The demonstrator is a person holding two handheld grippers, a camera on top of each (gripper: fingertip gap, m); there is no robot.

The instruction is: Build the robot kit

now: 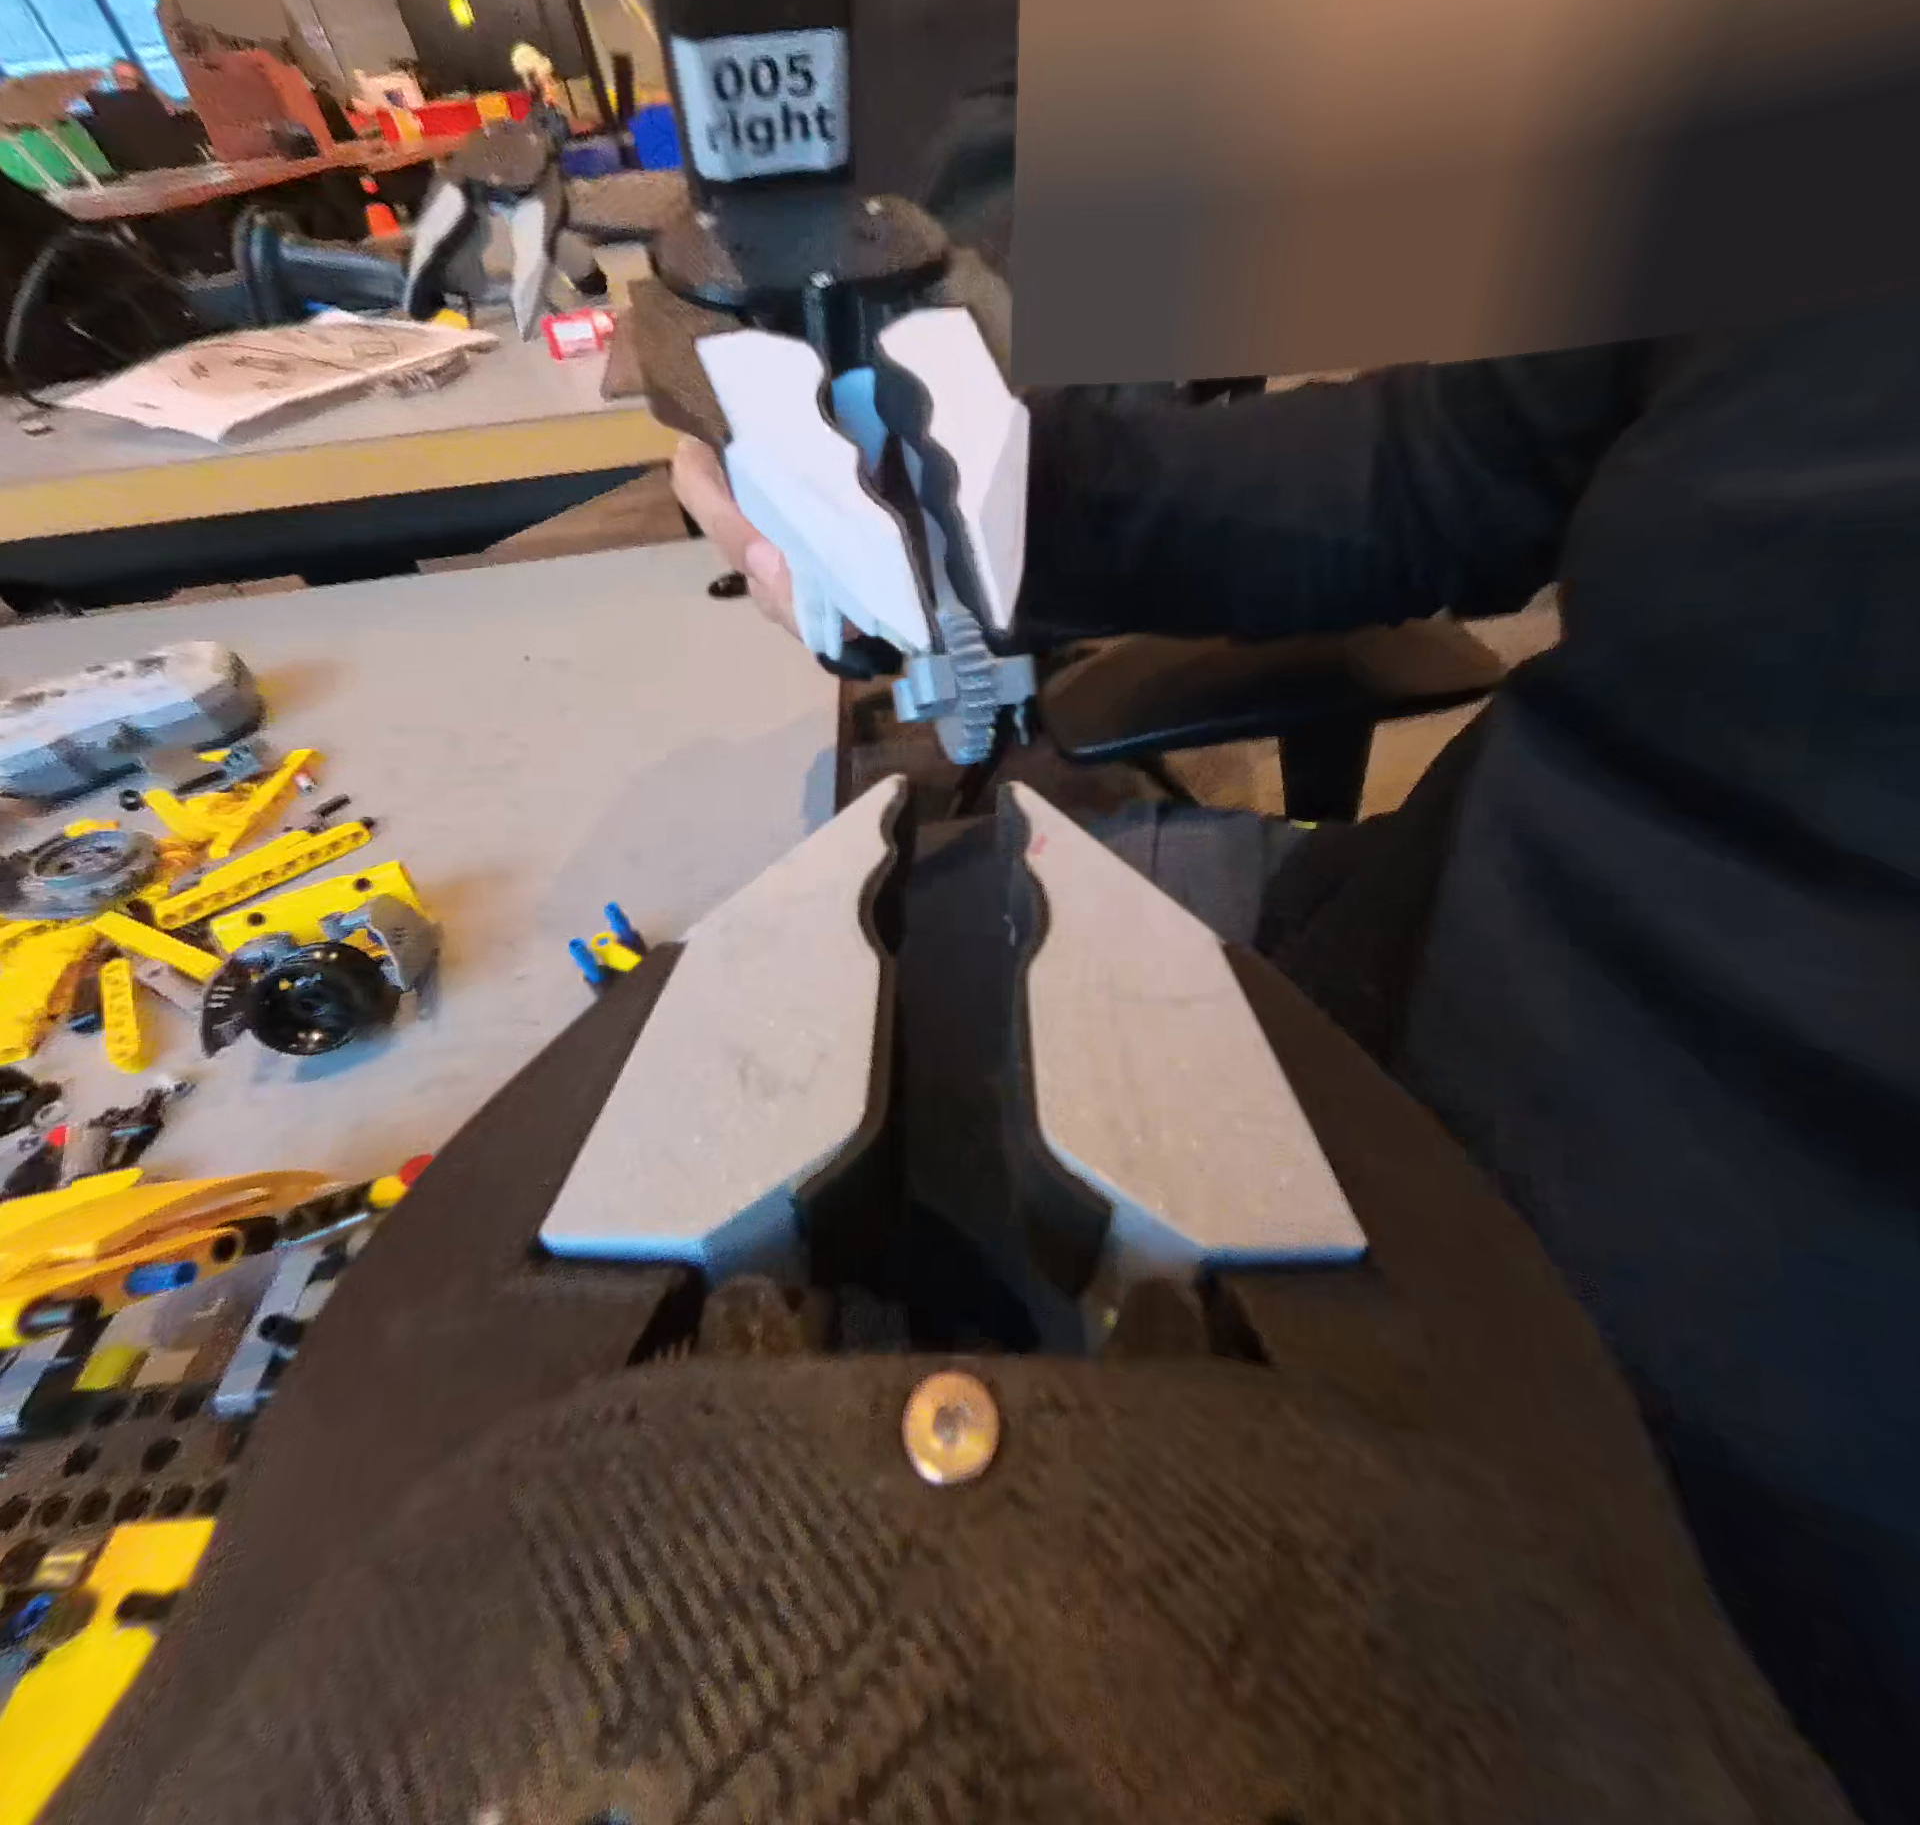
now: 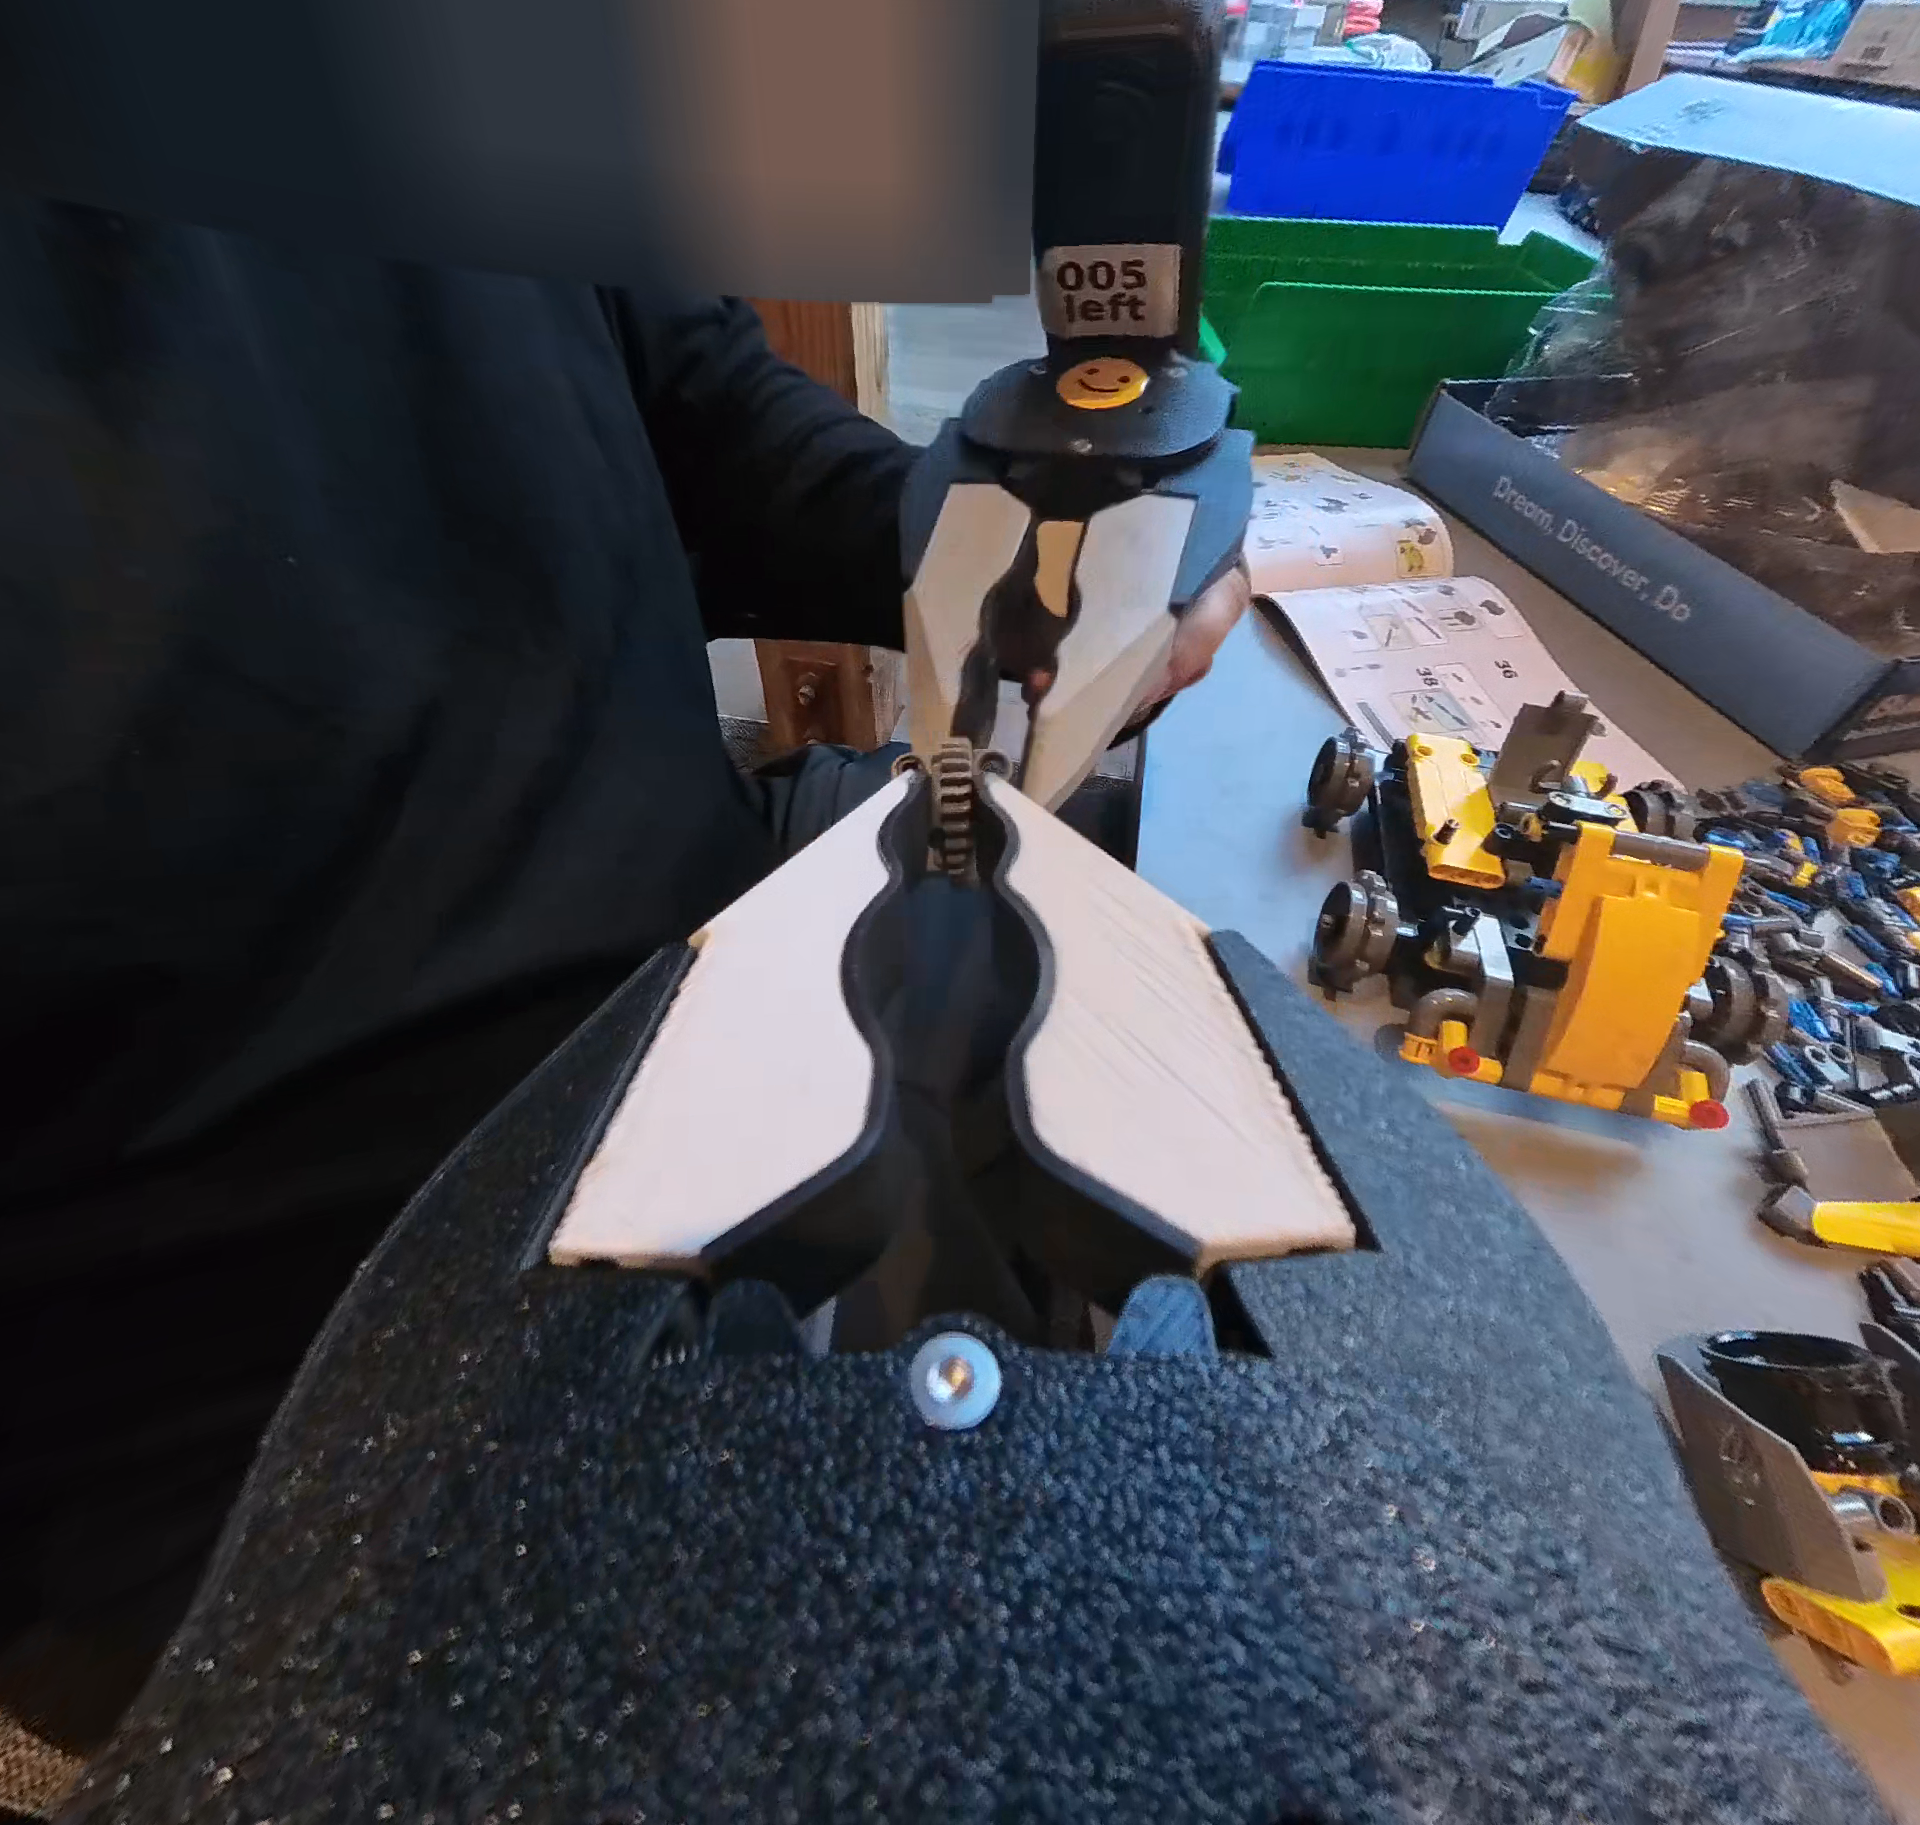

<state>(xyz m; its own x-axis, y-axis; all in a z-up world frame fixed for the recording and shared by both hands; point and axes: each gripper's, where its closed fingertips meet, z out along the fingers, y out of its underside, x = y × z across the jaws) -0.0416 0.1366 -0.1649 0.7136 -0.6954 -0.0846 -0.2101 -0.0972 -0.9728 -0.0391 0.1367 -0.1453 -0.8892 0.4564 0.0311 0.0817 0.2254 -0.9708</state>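
My right gripper point(image 2: 951, 783) is shut on a small grey toothed gear point(image 2: 951, 809) with grey connector pieces at its sides, held in the air in front of a person in dark clothing. In the left wrist view the right gripper point(image 1: 966, 648) points down at me with the gear point(image 1: 966, 700) at its tips. My left gripper point(image 1: 956, 804) is closed narrowly on a thin black axle point(image 1: 974, 786) that reaches up to the gear. In the right wrist view the left gripper point(image 2: 987, 762) meets my tips, tip to tip, at the gear.
A grey table point(image 1: 623, 736) carries loose yellow beams point(image 1: 260, 871) and a black wheel hub point(image 1: 312, 996). A partly built yellow vehicle point(image 2: 1558, 913), an open booklet point(image 2: 1434, 653), a dark box point(image 2: 1662, 580) and green and blue bins point(image 2: 1371, 321) stand to the right. Left and right tips are no more than a few centimetres apart.
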